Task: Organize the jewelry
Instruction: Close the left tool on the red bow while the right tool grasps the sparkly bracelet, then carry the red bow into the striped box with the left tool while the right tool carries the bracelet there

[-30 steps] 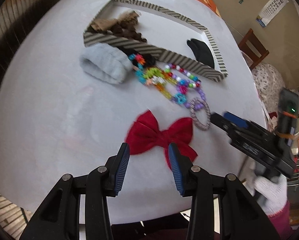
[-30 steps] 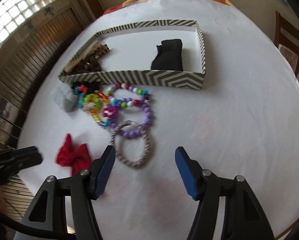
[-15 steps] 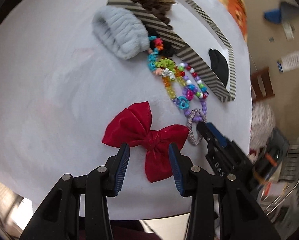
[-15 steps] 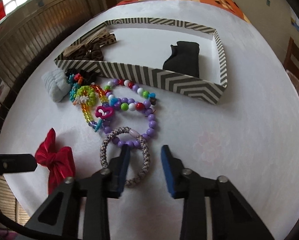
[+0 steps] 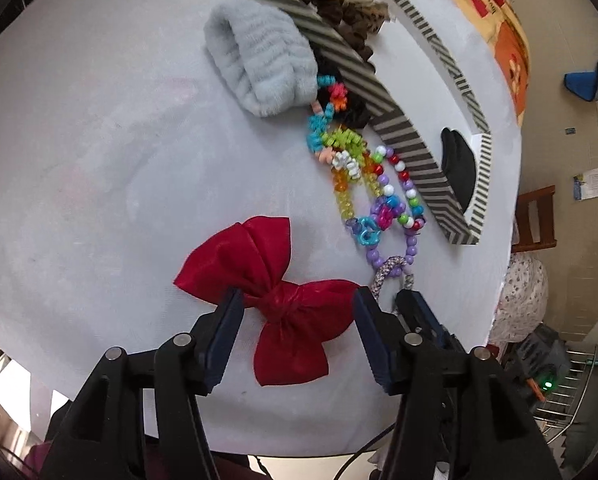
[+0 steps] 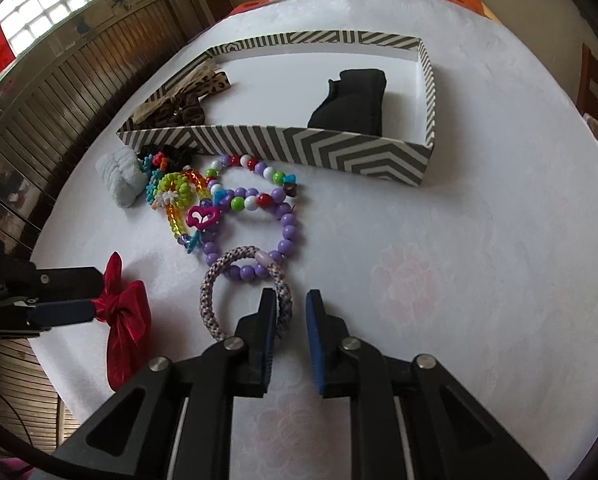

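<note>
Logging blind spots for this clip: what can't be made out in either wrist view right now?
- Braided hair tie: near side hidden behind the right gripper; contact unclear.
- Red bow: in the right wrist view the left gripper covers its knot; grip unclear.
- Black scrunchie: mostly hidden by beads and the striped box.
- Brown items: left view cuts them off at the top edge.

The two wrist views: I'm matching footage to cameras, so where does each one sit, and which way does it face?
Left wrist: rides the left gripper, looking forward along its open jaws, which straddle the red bow; the right gripper's tips show beside it.
Right wrist: rides the right gripper, looking along its narrowly open jaws, set around the braided hair tie, toward the striped box; the left gripper enters at left.
Shared: bow, bead bracelets, hair tie, box, white tablecloth.
</note>
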A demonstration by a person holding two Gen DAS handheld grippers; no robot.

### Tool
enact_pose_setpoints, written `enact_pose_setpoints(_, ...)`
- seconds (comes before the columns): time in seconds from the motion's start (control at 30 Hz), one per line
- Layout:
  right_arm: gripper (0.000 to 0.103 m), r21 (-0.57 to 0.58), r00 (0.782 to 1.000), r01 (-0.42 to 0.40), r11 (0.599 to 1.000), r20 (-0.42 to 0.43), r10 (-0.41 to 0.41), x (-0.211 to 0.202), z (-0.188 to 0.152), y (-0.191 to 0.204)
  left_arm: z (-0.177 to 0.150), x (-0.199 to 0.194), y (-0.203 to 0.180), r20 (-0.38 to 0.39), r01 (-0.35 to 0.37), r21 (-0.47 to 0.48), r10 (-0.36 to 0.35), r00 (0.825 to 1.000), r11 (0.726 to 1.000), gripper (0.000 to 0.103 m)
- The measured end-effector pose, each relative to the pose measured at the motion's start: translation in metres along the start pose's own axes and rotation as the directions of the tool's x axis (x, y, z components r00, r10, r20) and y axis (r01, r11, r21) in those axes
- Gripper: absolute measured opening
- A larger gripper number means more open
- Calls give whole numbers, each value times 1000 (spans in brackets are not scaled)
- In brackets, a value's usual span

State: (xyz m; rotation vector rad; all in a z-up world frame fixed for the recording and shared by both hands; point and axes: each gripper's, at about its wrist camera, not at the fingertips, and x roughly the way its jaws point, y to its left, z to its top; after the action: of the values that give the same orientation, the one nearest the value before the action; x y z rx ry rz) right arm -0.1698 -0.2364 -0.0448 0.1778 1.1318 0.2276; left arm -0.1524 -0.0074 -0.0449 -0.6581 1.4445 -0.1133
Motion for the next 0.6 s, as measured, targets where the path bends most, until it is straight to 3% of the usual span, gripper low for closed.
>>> enact_pose_setpoints(0.17,15,-15,1000,-20,1000,-7,20,2,3,0,0,4,-2,-10,-46,-2,46,999,999,49)
enact_pose_setpoints(0.33,15,-42,999,-40,998,-13,40,4,5,1,-6,14,-10,-63,-86,57,90,994,995,48)
enact_pose_setpoints(0.4,10,-47,999,-46,998,-18,45,5,6,-1,-4,15,-10,-69,-109,72,114,991,991,40)
enact_pose_setpoints(0.43,10,-47,999,-50,998,-20,49,5,6,-1,-3,15,-10,-73,-113,87,120,990,990,22)
enact_pose_setpoints(0.6,7,-44,997,-69,997,-20,68,4,5,-5,-1,13,-8,-99,-65,139,80,992,988,7)
